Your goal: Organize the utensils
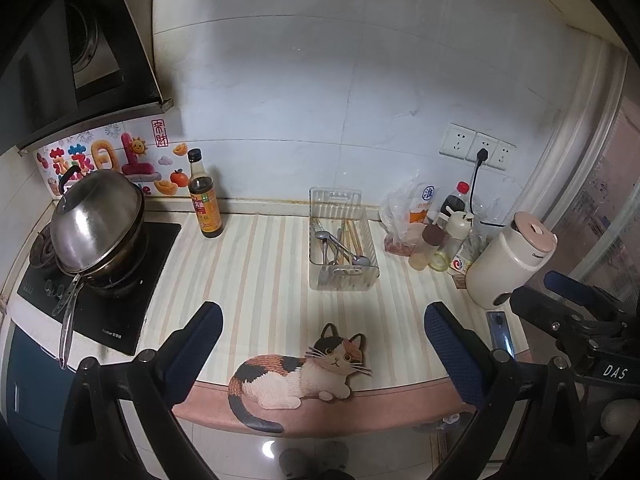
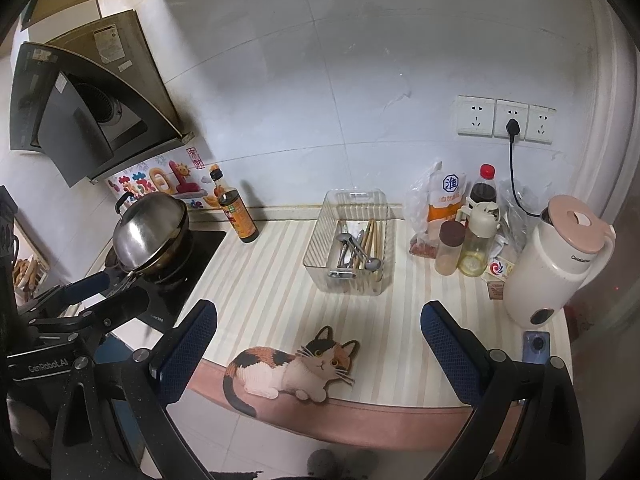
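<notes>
A clear plastic bin (image 1: 343, 200) stands at the back middle of the striped counter mat; it also shows in the right wrist view (image 2: 352, 200). In it lie metal spoons (image 1: 340, 246) (image 2: 354, 250) and wooden chopsticks (image 1: 352, 236) (image 2: 373, 236), mixed together. My left gripper (image 1: 322, 332) is open and empty, held above the counter's front edge. My right gripper (image 2: 318, 330) is open and empty too, at about the same distance from the bin. Each gripper shows at the edge of the other's view.
A covered wok (image 1: 98, 224) sits on the hob at left, with a dark sauce bottle (image 1: 205, 200) beside it. Bottles and a bag (image 2: 452, 216) crowd the back right, next to a white kettle (image 2: 556, 264). A phone (image 2: 536, 346) and a cat-shaped mat (image 1: 298, 372) lie near the front edge.
</notes>
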`<state>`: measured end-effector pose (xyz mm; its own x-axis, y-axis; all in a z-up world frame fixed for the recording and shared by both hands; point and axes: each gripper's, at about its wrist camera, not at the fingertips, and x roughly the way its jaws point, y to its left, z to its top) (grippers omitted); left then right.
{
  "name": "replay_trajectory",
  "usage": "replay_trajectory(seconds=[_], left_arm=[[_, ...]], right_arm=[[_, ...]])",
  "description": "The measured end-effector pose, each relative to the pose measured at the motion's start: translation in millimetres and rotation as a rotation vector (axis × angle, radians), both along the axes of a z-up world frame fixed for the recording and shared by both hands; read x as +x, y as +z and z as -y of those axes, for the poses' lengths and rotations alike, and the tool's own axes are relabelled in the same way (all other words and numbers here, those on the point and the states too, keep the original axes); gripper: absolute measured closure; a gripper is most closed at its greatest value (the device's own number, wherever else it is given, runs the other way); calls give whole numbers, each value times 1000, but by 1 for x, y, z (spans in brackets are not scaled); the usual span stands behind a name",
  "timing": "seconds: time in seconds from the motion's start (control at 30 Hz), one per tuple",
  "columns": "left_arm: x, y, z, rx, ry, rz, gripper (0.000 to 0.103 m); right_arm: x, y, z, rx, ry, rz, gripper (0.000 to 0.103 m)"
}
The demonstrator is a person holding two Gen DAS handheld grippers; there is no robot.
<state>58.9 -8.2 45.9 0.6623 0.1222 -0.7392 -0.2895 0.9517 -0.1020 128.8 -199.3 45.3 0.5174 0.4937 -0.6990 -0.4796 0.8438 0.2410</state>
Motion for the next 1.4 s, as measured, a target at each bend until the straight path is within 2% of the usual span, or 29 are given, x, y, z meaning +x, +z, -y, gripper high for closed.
replay_trajectory(seconds=[1.4], left_arm=[[3,4,-1,-10,-10,10,0]], right_arm=[[5,-5,10,-6,14,-11,0]])
